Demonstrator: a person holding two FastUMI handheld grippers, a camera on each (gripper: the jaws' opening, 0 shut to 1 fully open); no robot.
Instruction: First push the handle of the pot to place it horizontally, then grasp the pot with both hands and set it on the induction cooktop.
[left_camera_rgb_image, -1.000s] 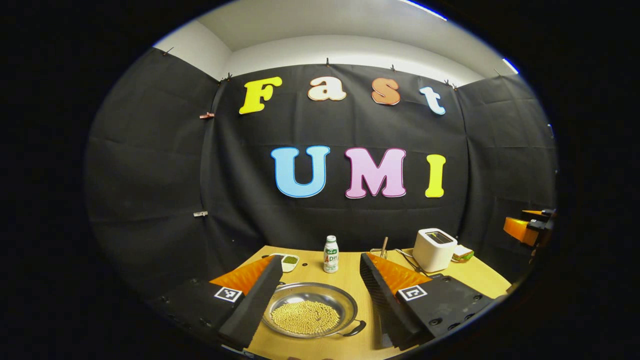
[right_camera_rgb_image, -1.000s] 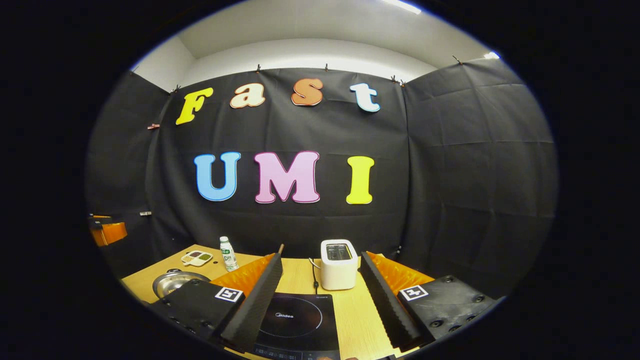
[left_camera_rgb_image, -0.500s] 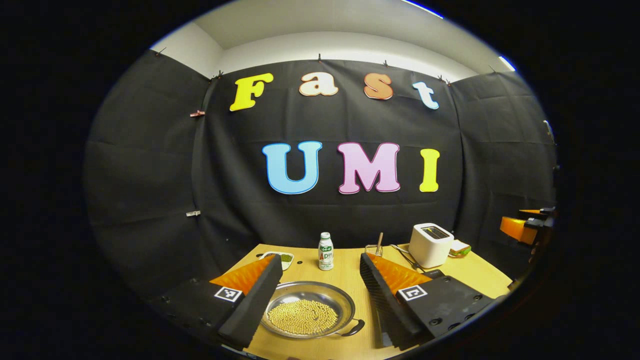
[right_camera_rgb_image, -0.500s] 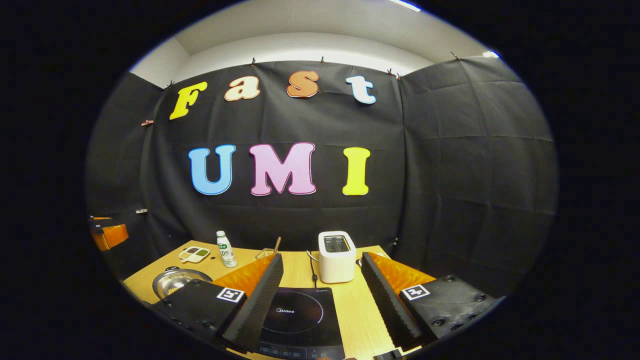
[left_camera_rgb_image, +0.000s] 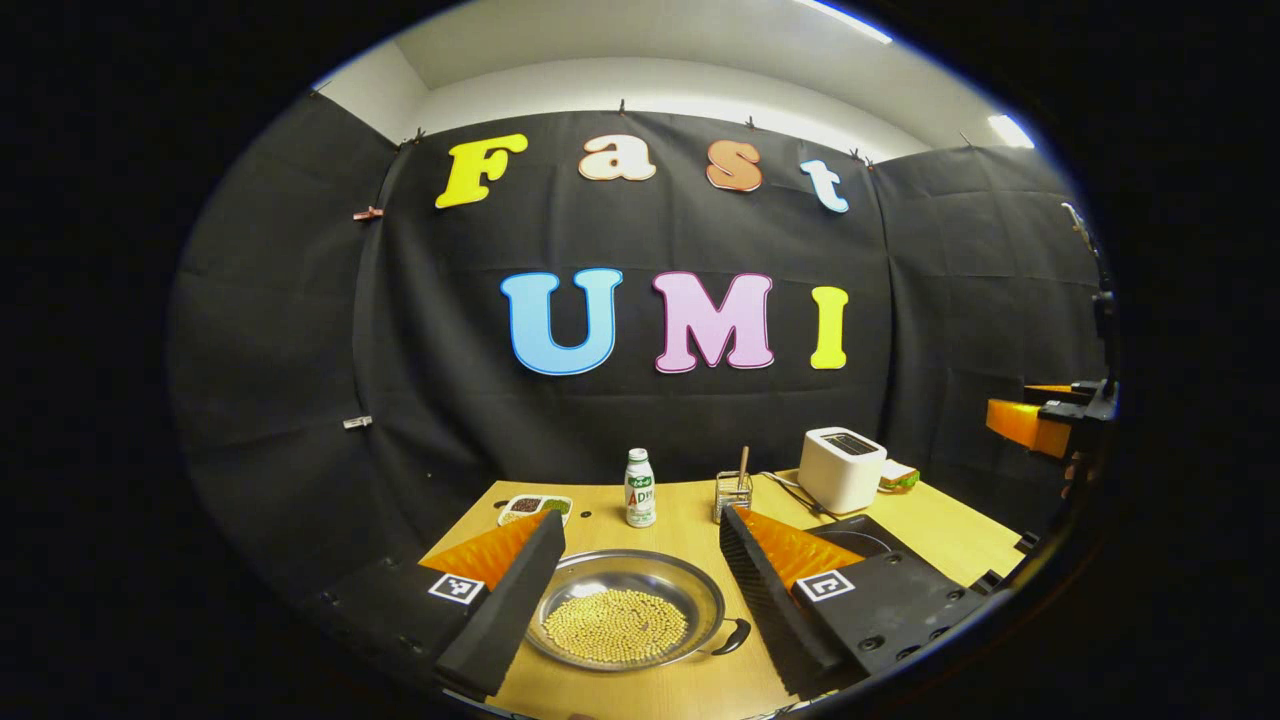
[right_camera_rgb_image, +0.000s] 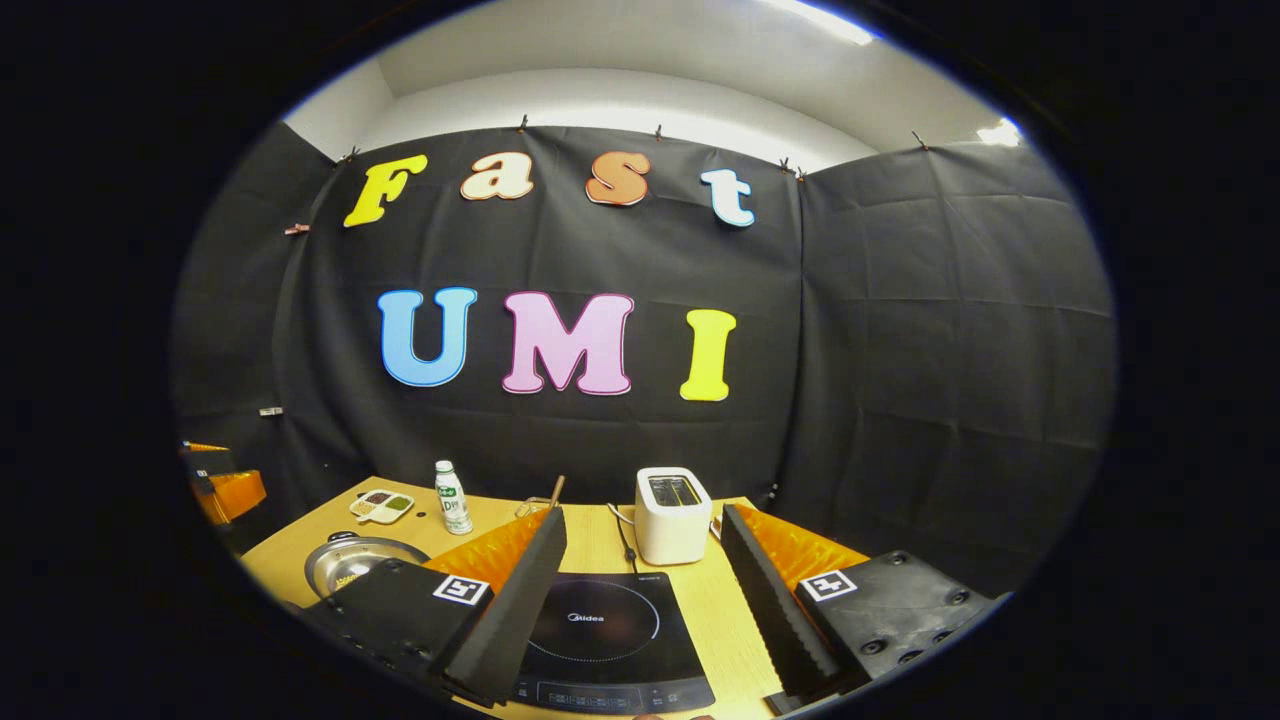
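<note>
In the left gripper view the pot (left_camera_rgb_image: 627, 621) sits on the table (left_camera_rgb_image: 680, 690), a shallow steel pan with a layer of pale beans (left_camera_rgb_image: 614, 626) over its bottom. It lies between the fingers of the left gripper (left_camera_rgb_image: 640, 540), low in the picture and nearer the left finger. The fingers stand wide apart, released, and touch nothing. One dark handle (left_camera_rgb_image: 736, 636) shows at the pot's right rim, pointing right and a little toward the camera, so the pot's long axis through that handle runs roughly across the view, slightly skewed. The handle's tip lies close to the inner edge of the right finger; whether they touch cannot be told.

Behind the pot a bottle (left_camera_rgb_image: 639, 488) stands upright, with a dish (left_camera_rgb_image: 533, 506) of compartments to its left and a small rack (left_camera_rgb_image: 734, 492) holding a stick to its right. A toaster (left_camera_rgb_image: 841, 467) stands farther right. The right gripper (left_camera_rgb_image: 1040, 418) shows at the far right edge, well apart from the pot.

In the right gripper view the right gripper (right_camera_rgb_image: 642, 528) hovers over the cooktop (right_camera_rgb_image: 605, 640), its fingers spread and empty. The cooktop lies flat, its control strip toward the camera. The pot (right_camera_rgb_image: 355, 563) is at the left, partly hidden by the gripper's body, just left of the cooktop. The toaster (right_camera_rgb_image: 672, 514) stands behind the cooktop, and the left gripper (right_camera_rgb_image: 228, 487) shows at the left edge.
</note>
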